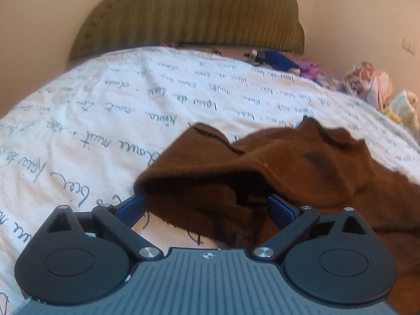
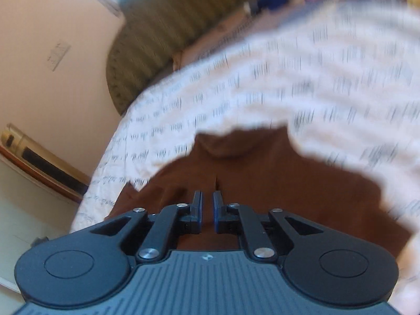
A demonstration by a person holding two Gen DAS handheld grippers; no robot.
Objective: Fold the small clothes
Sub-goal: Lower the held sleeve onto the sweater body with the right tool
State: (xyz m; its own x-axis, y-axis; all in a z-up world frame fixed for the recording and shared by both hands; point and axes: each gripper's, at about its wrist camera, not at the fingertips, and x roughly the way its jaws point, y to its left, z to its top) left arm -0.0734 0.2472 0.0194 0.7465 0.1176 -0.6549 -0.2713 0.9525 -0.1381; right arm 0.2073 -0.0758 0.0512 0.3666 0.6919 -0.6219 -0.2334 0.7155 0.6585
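Note:
A small brown garment (image 1: 275, 162) lies crumpled on the white bedspread with script print (image 1: 105, 110). My left gripper (image 1: 207, 202) is open, its blue-padded fingers (image 1: 131, 207) spread wide, and a bunched fold of the garment sits between them and hides the tips. The right wrist view is blurred by motion. There the brown garment (image 2: 262, 170) spreads out under my right gripper (image 2: 208, 199), whose fingers (image 2: 198, 204) are drawn almost together on a crease of the cloth.
An olive ribbed headboard (image 1: 199, 13) stands at the far end of the bed. Other clothes lie in a heap at the far right: a blue one (image 1: 278, 60), a purple one (image 1: 311, 69), pale printed ones (image 1: 372, 81). A wall and a low shelf (image 2: 39, 162) are left of the bed.

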